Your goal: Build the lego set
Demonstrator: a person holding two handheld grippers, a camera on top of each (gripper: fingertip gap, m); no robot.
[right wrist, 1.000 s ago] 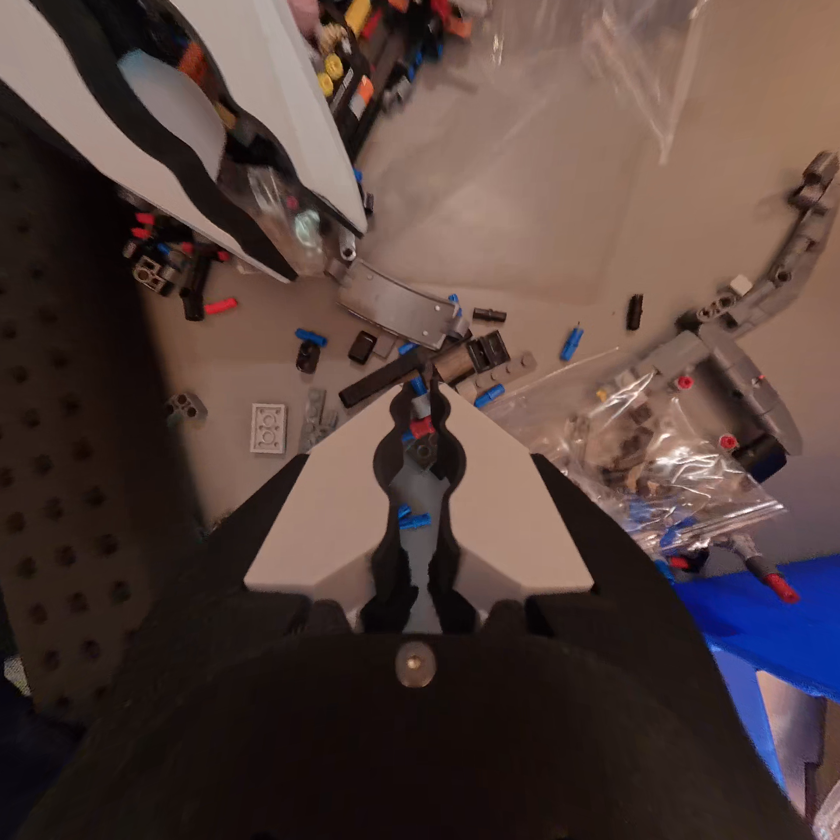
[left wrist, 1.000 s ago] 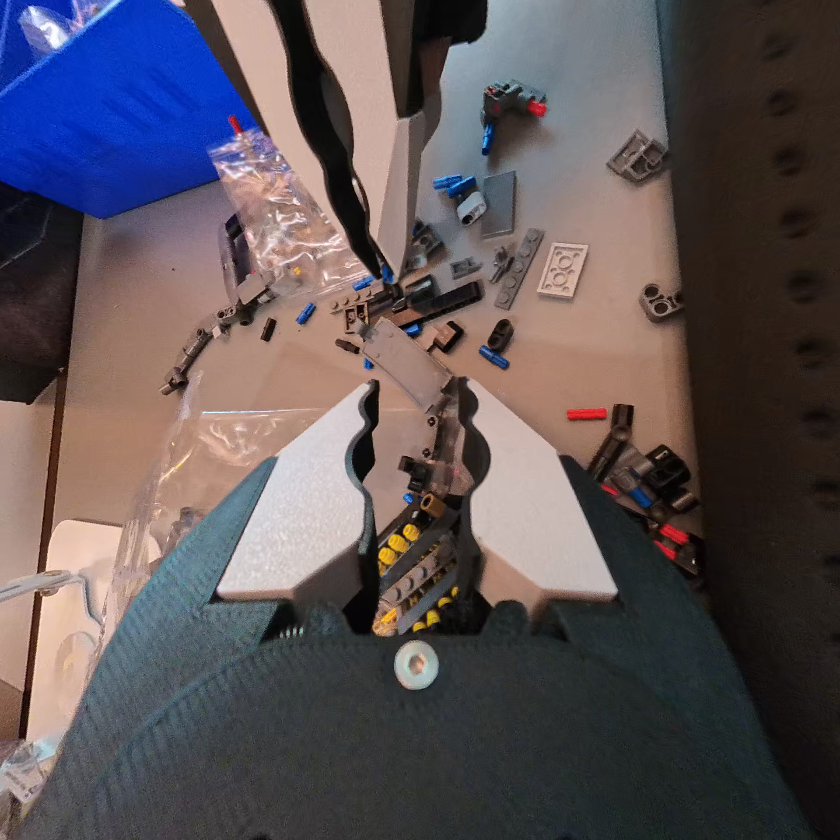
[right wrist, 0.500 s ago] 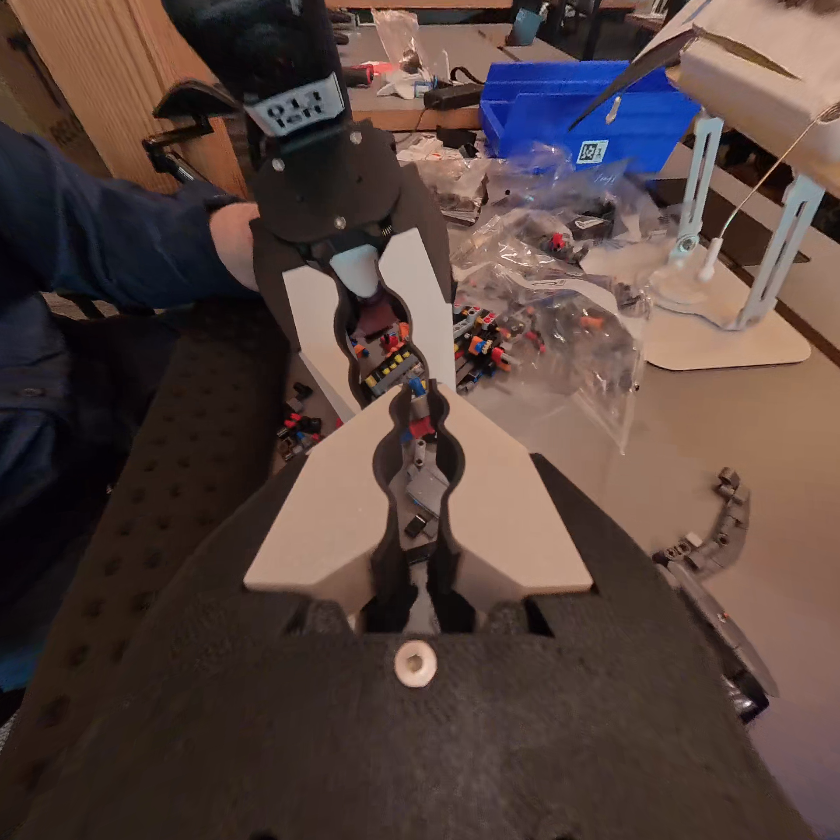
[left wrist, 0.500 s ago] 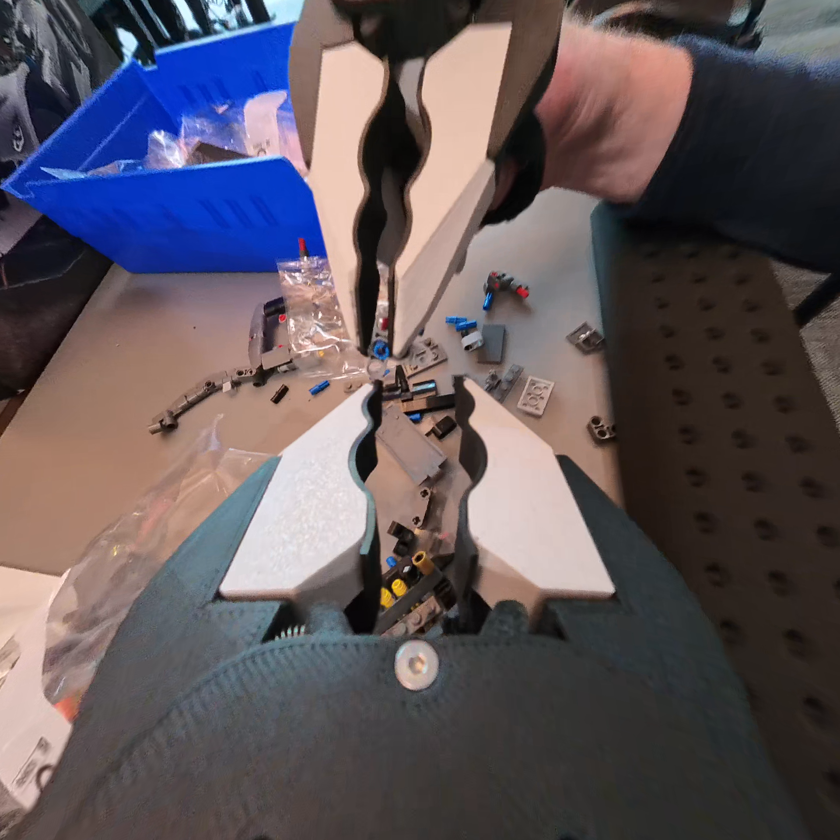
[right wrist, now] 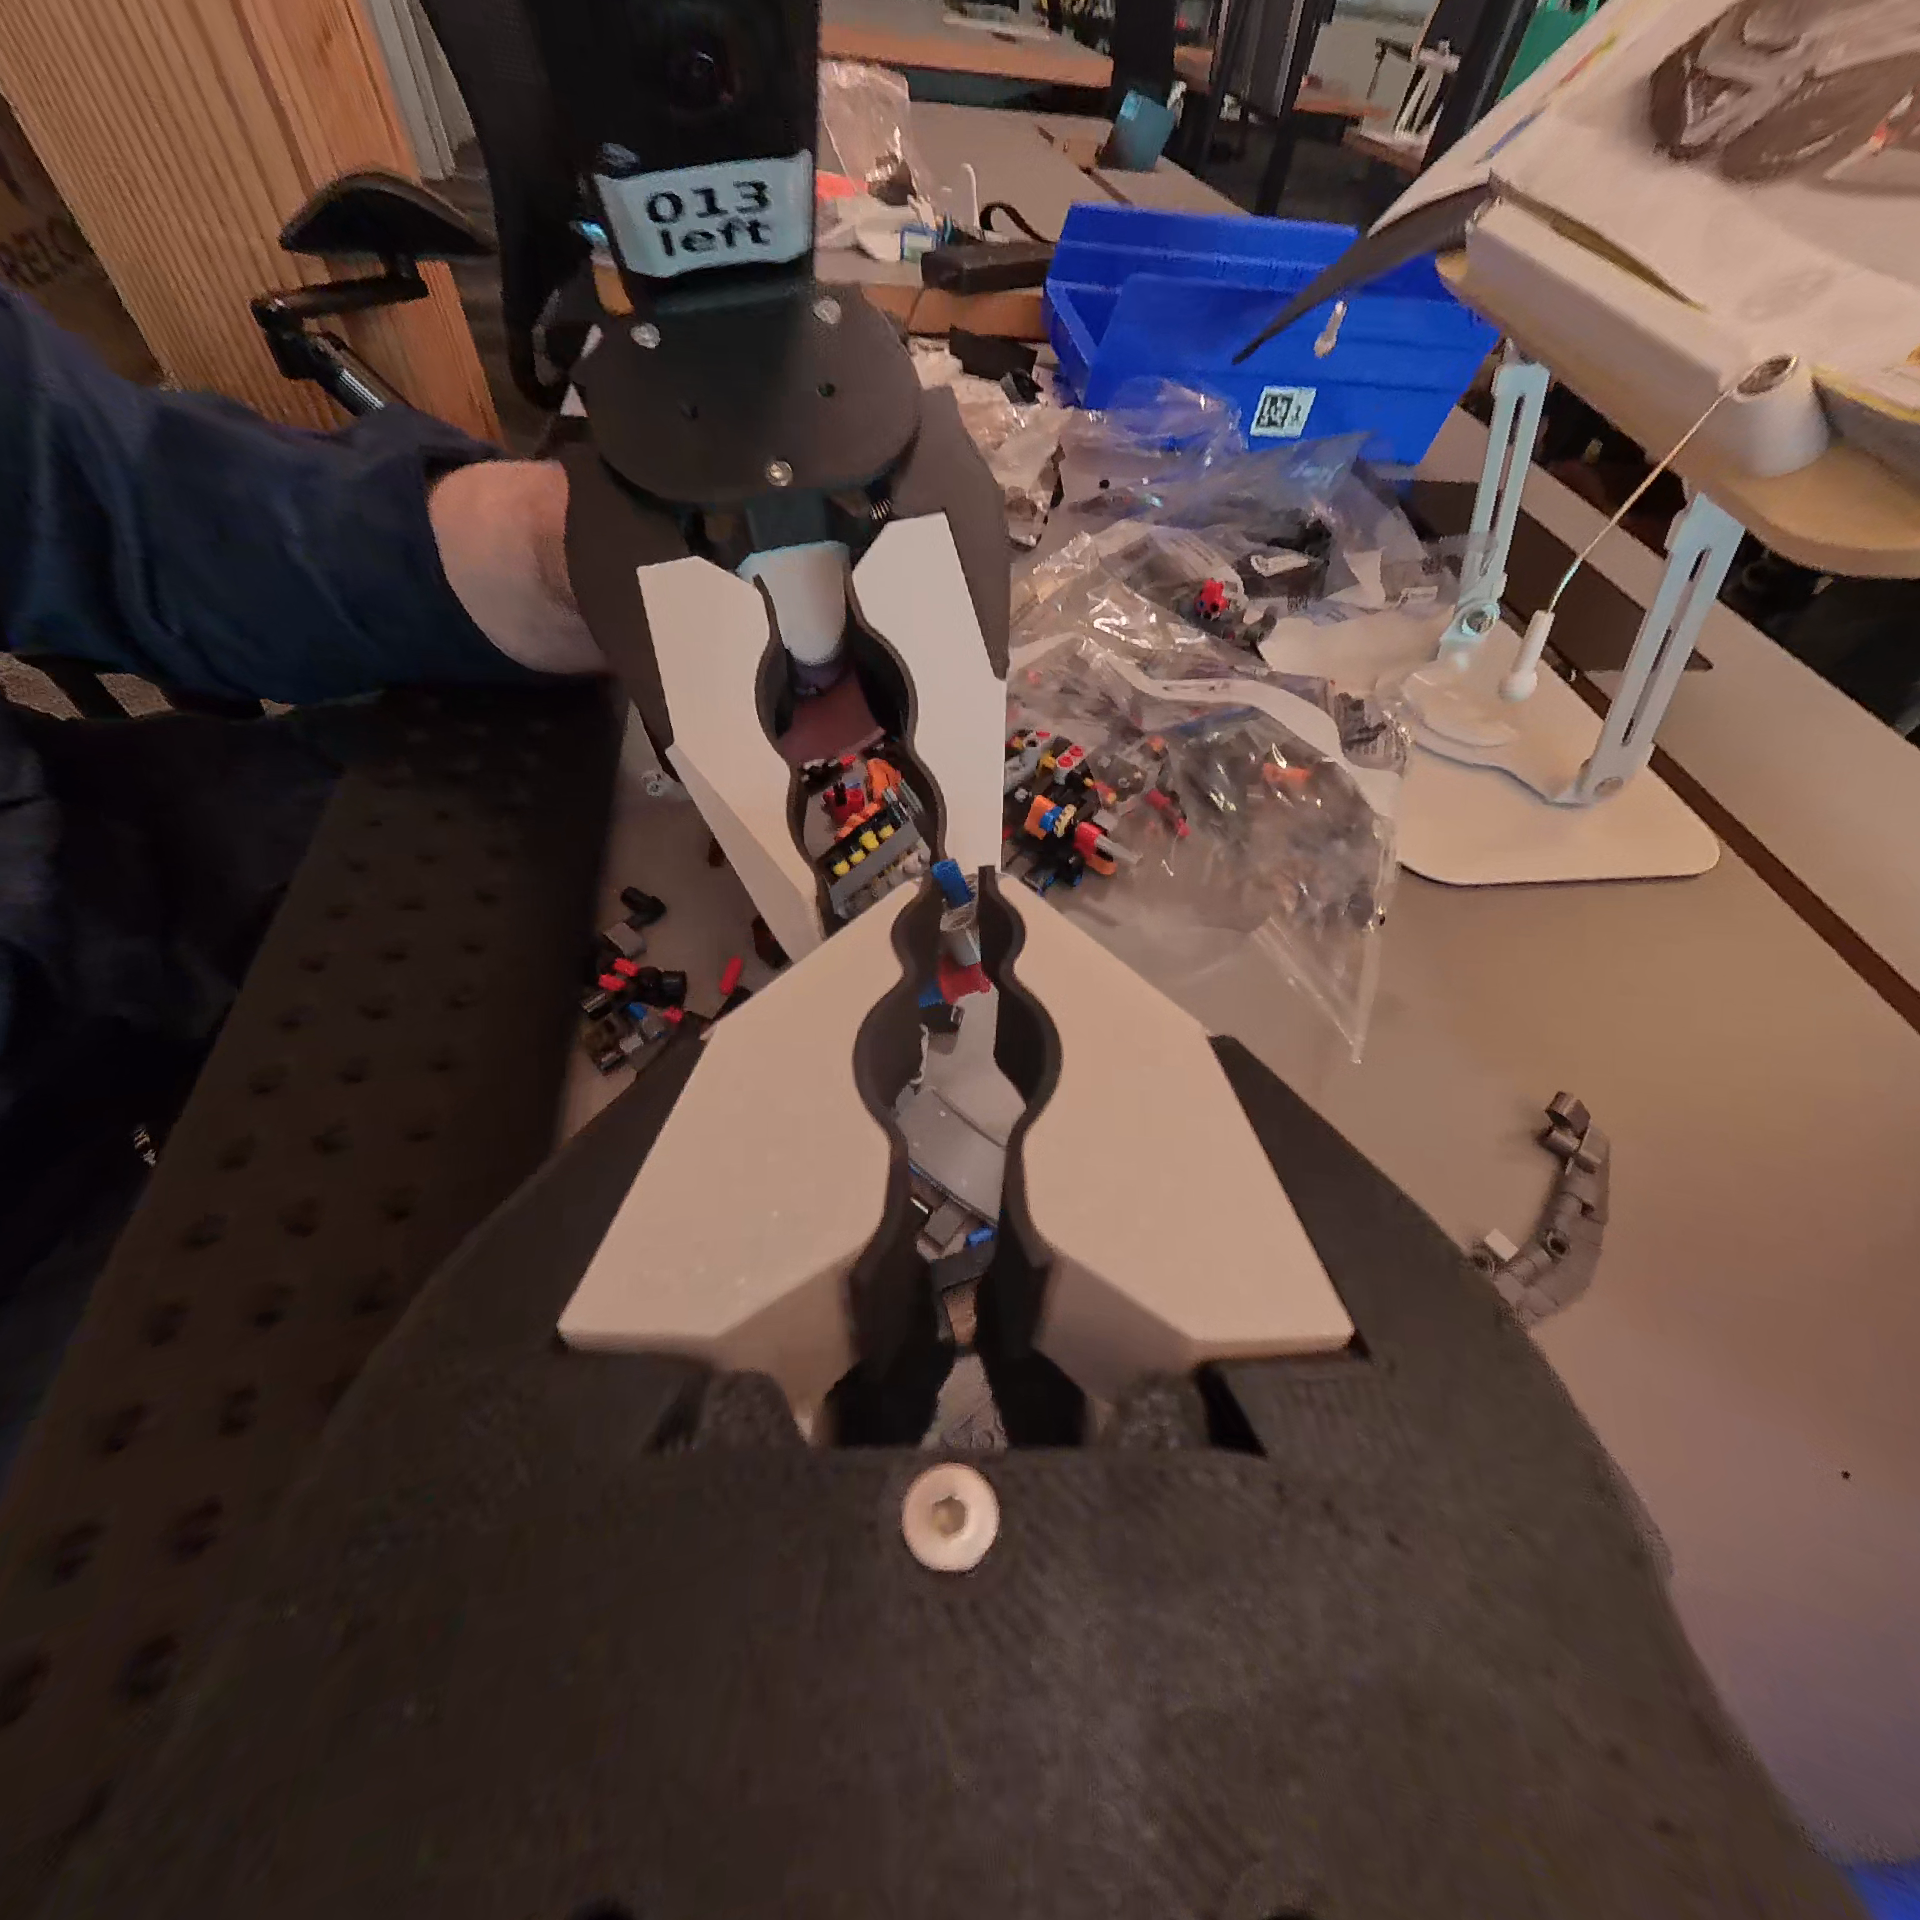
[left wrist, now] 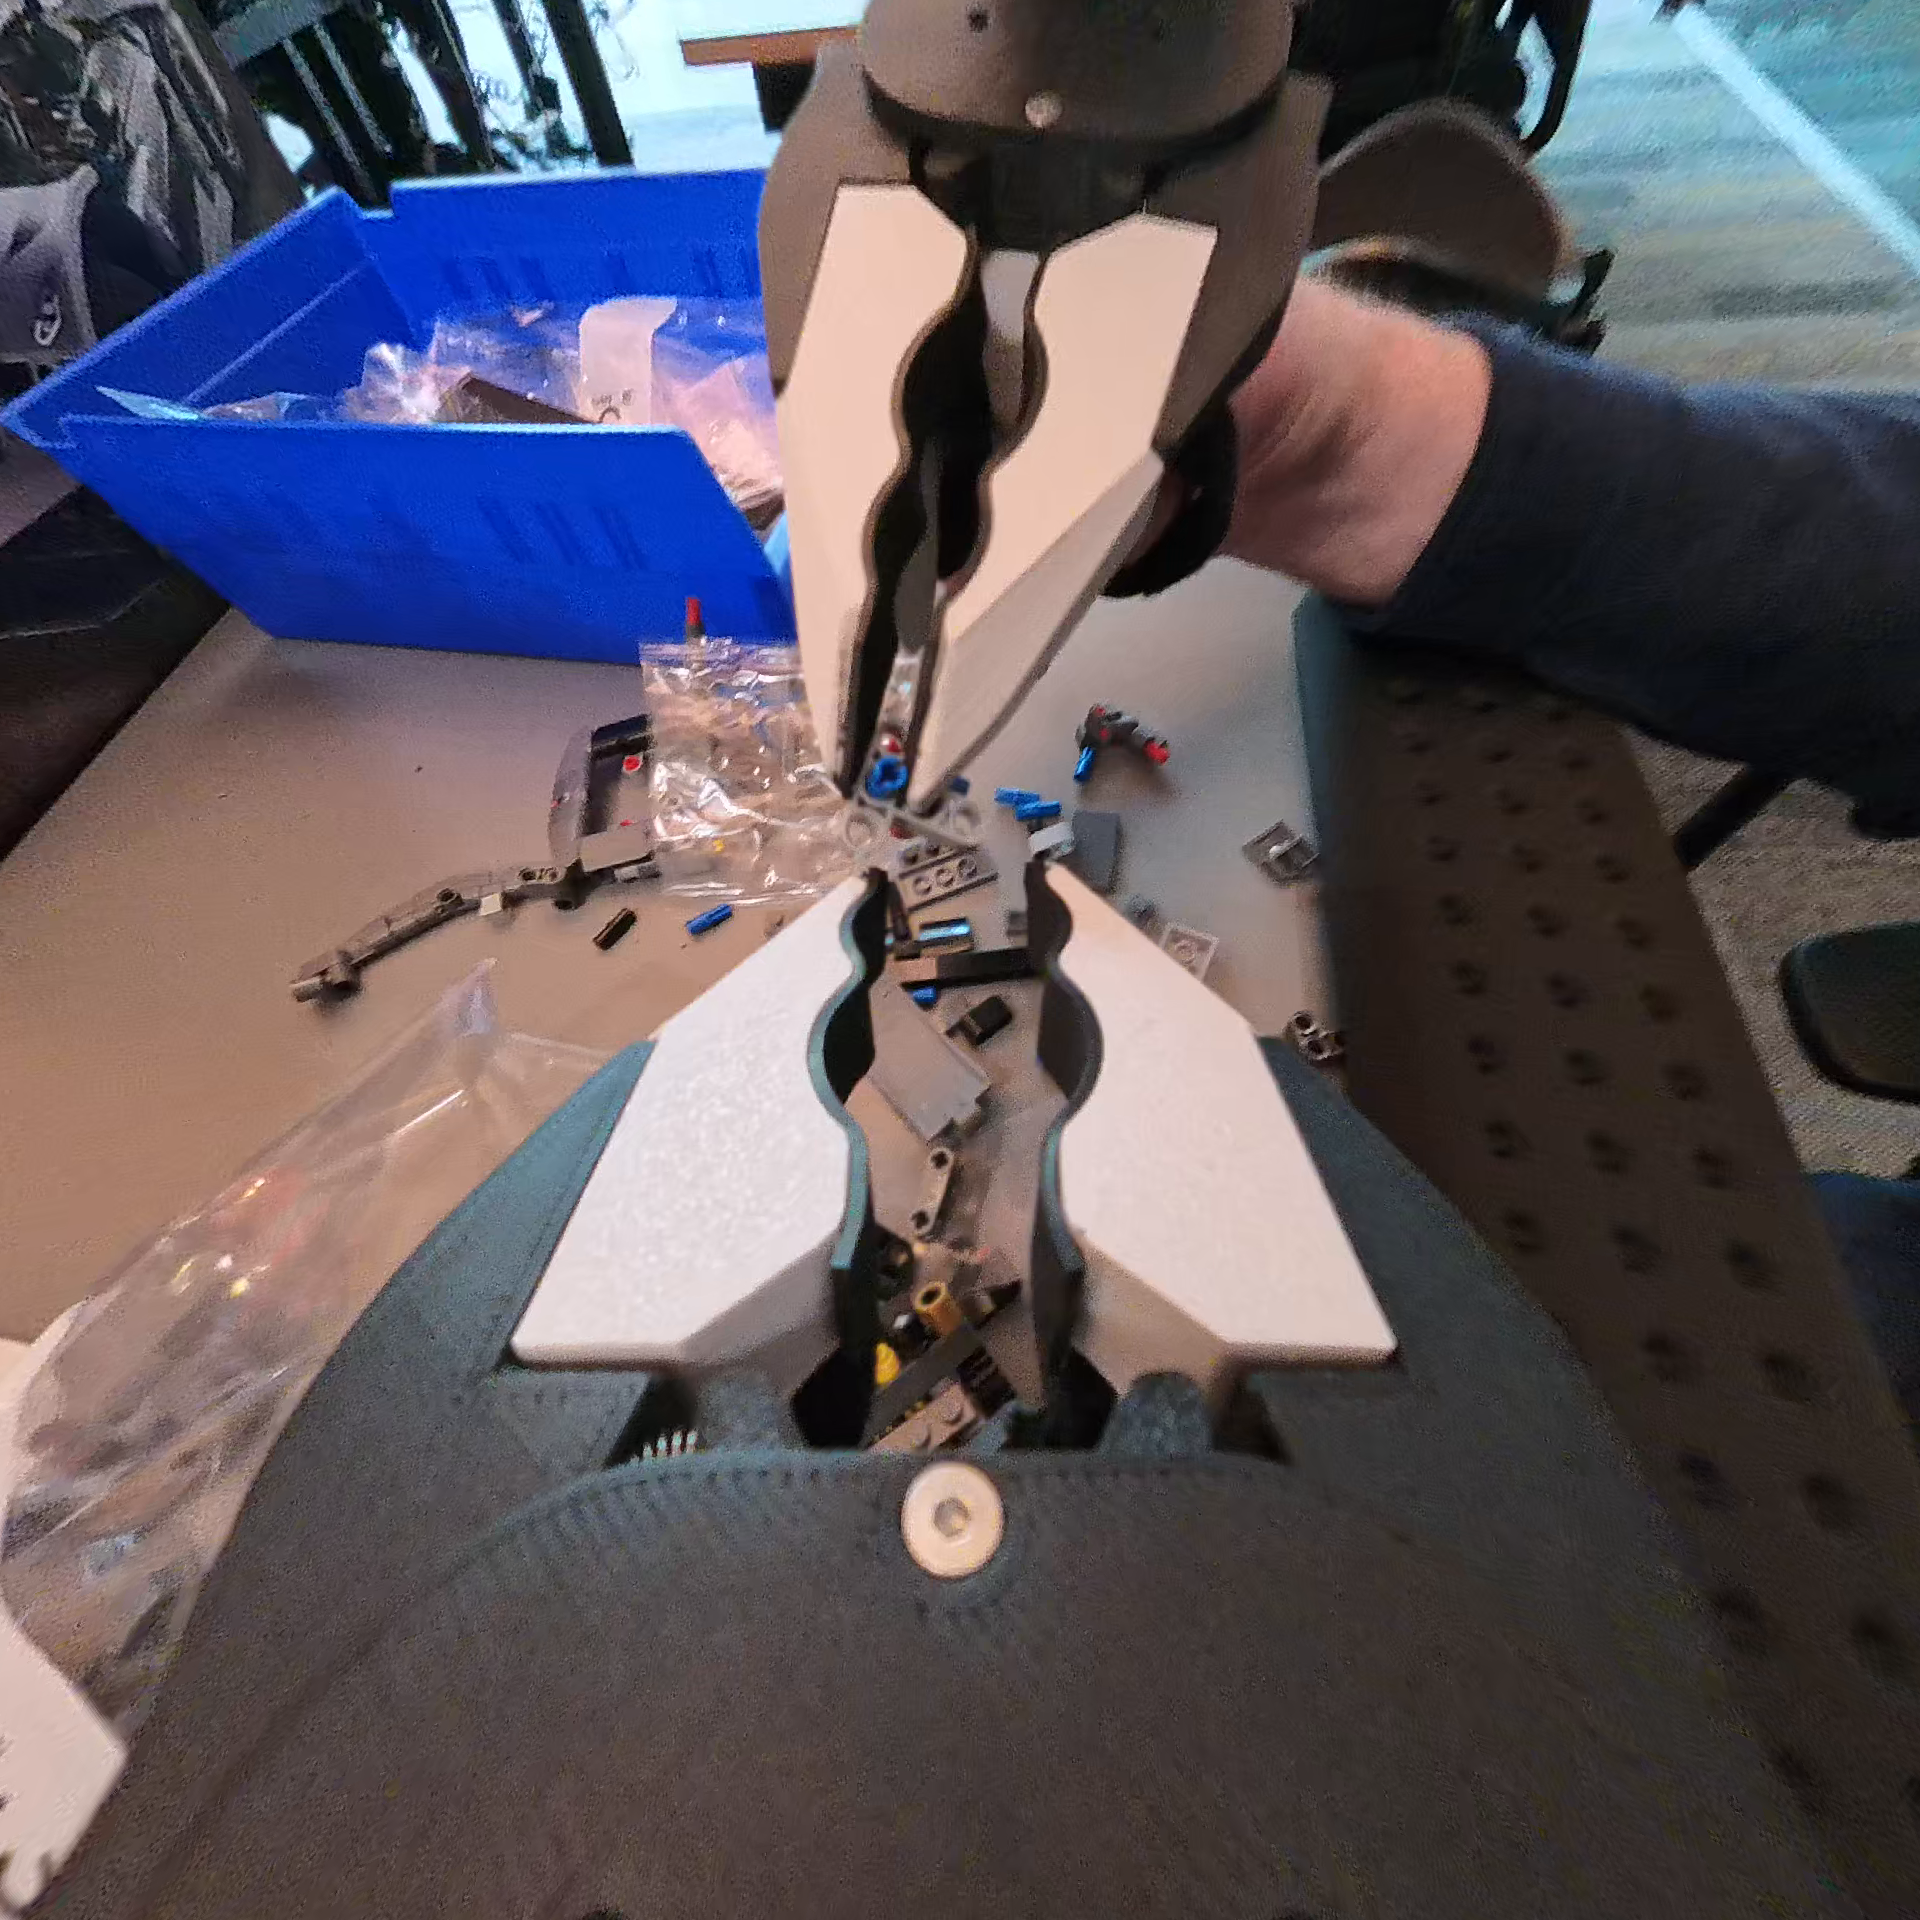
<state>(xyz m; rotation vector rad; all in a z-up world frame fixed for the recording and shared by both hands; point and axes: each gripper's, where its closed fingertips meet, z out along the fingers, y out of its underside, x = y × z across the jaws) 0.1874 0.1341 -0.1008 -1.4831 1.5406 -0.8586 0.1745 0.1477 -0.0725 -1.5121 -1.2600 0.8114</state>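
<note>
Both grippers have lifted off the table since the earlier frames and now face each other tip to tip above the loose parts.

From the left wrist view, the left gripper (left wrist: 954,883) has its jaws apart, with nothing between the pads; a grey curved panel (left wrist: 925,1070) lies on the table (left wrist: 260,831) seen through the gap. Opposite, the right gripper (left wrist: 883,774) hangs point-down, its jaws drawn together on a small lego piece (left wrist: 885,771), of which a blue round end shows at the tips. Around it lie scattered bricks, a clear bag (left wrist: 738,769), a long grey curved assembly (left wrist: 468,904) left of them and a blue bin (left wrist: 416,499) behind. A hand (left wrist: 1340,447) in a dark sleeve holds the right gripper.

From the right wrist view, the lego piece (right wrist: 954,925) is pinched at the tips of the right gripper (right wrist: 961,883). It is a short stick: blue at the far end, grey in the middle, red at the near end. Its long axis runs along the fingers, blue end pointing toward the left gripper (right wrist: 821,914) just beyond. That gripper's jaws stand apart, a yellow-studded build (right wrist: 873,852) visible between them. Bags of parts (right wrist: 1195,748) lie to the right, below a white stand (right wrist: 1538,790) carrying an open booklet (right wrist: 1714,135).
</note>
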